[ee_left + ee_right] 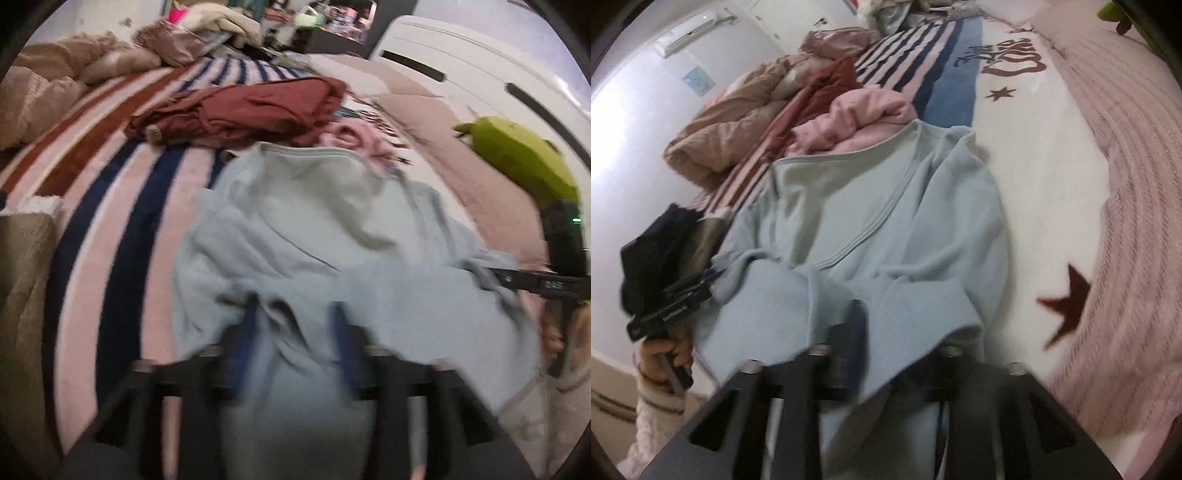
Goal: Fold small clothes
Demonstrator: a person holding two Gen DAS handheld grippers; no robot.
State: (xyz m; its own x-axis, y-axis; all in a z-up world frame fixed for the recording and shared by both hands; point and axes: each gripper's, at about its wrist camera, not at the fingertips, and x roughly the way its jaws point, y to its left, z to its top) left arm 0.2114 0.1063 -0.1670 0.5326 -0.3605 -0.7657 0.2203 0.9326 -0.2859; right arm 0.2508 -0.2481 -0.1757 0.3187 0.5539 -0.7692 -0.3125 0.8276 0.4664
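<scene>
**Blue garment on the bed, both tools spread**

Left tool [295, 314] spread, blue fingers [341, 332] standing apart with a fold of the light blue garment [295, 229] lying loose between them, not pinched. Right tool [897, 332] also parted, one dark finger [855, 332] in view, the other hidden under the garment's near hem; cloth draped between, no clamping visible. Garment spread flat on the striped blanket [122, 206] of the bed, neckline toward the far side. Just beyond, touching its collar, a crumpled pink garment [857, 118]. Farther left, a maroon garment [240, 110]. At the far end, a bunched beige quilt [731, 122].
</scene>
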